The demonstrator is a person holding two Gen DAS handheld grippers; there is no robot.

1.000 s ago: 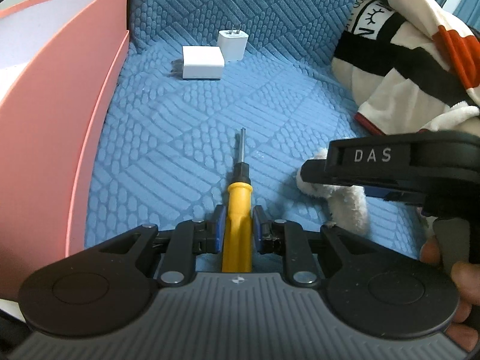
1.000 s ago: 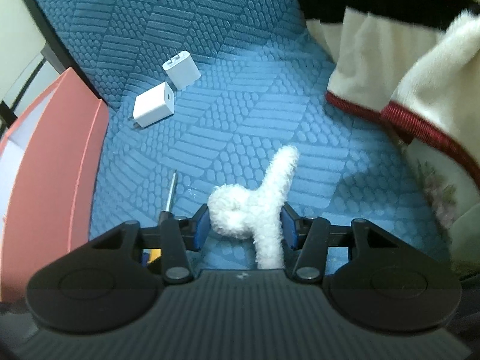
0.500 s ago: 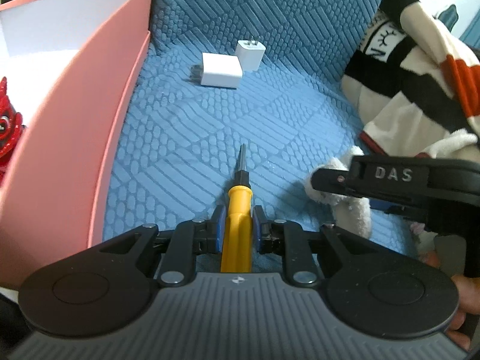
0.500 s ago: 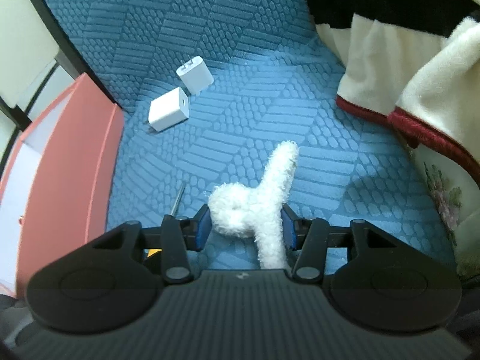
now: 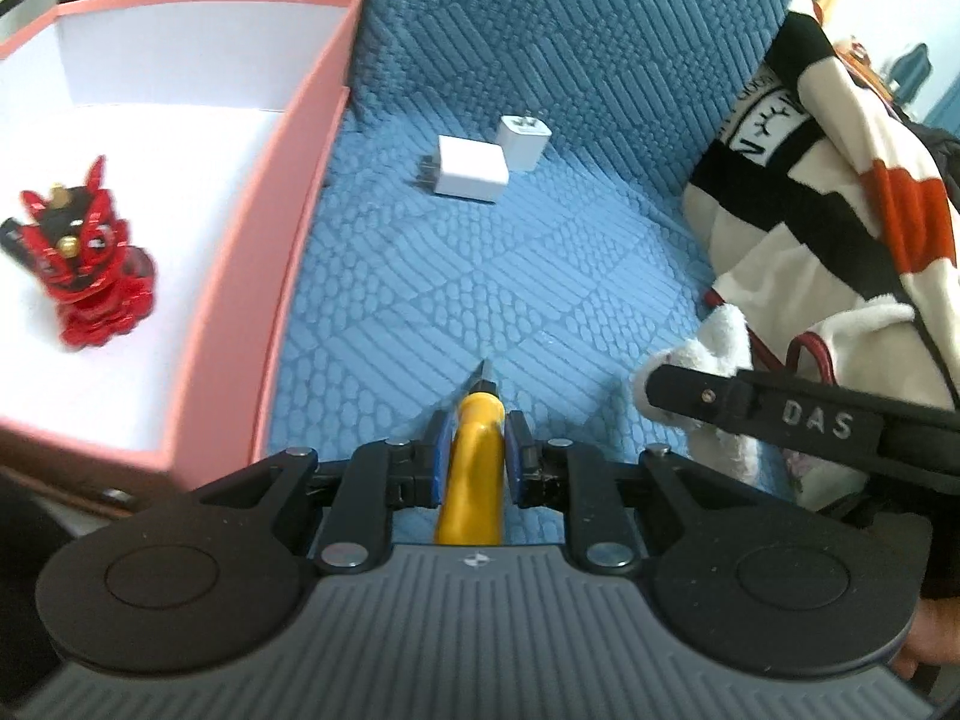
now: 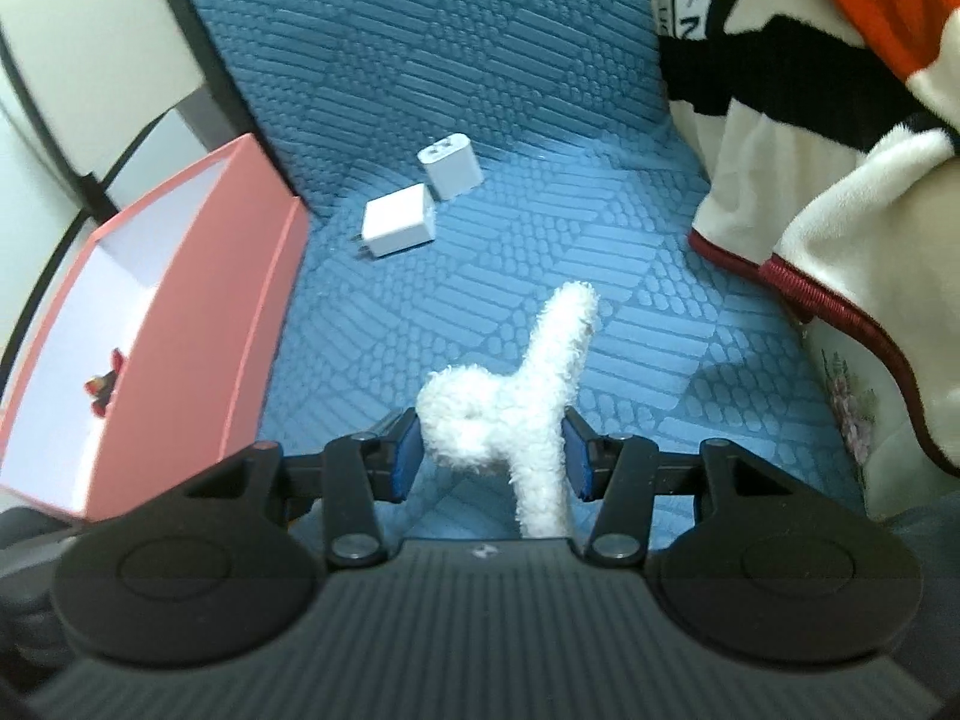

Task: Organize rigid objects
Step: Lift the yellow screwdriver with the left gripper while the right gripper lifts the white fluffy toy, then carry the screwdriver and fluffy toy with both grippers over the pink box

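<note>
The left gripper [image 5: 474, 456] pinches the yellow handle of a screwdriver [image 5: 474, 468] between its blue pads, the metal tip pointing forward over the blue quilted cushion [image 5: 540, 276]. The right gripper [image 6: 489, 456] clamps a white fluffy toy [image 6: 516, 414], whose long limb sticks up and away from the pads; in the left view the same toy shows beside the right tool.

A pink box [image 5: 312, 180] with a white floor stands at the left edge of the cushion. 1 red figurine [image 5: 78, 282] already sits inside it. 2 white chargers [image 5: 471, 168] lie touching each other near the back of the cushion, well apart from both grippers. A striped blanket [image 5: 840, 192] is heaped on the right.

Judging from this, the step in hand is carrying the screwdriver to the box, where rigid things seem to be collected. The box opening lies ahead and to the left of the left gripper, and the screwdriver looks clear of the cushion, though the lift cannot be told for sure.

The next move calls for swinging the left gripper leftward over the pink wall, keeping the tip high enough to clear the rim, then parting the pads above bare white floor away from the figurine. The soft toy probably belongs elsewhere, and the 2 chargers remain to be picked up.
</note>
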